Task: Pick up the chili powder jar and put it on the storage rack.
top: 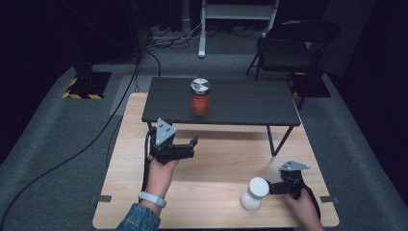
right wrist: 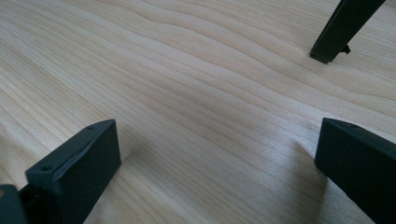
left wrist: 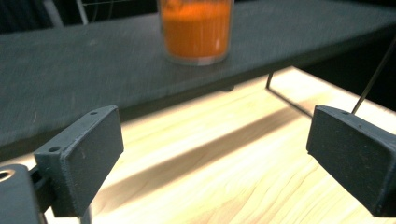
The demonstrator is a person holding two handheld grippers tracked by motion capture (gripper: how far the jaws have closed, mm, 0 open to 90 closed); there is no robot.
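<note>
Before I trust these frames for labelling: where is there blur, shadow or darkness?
High view: room edges fall into darkness, the wooden table evenly lit. Left gripper view: the orange jar and dark shelf are soft with blur; the shelf shadows the wood. Right gripper view: wood grain sharp.

The table (top: 211, 192) is pale wood with a wavy visible grain and a smooth, faintly satin finish. The low shelf (top: 240, 103) on it has a matt, dark grey, finely textured top. The jar (top: 200, 98) looks like clear glossy glass with a shiny metal lid. The white bottle (top: 254, 194) appears to be smooth matt plastic. The left gripper (left wrist: 212, 154) has matt black plastic pads (left wrist: 88, 154).
</note>
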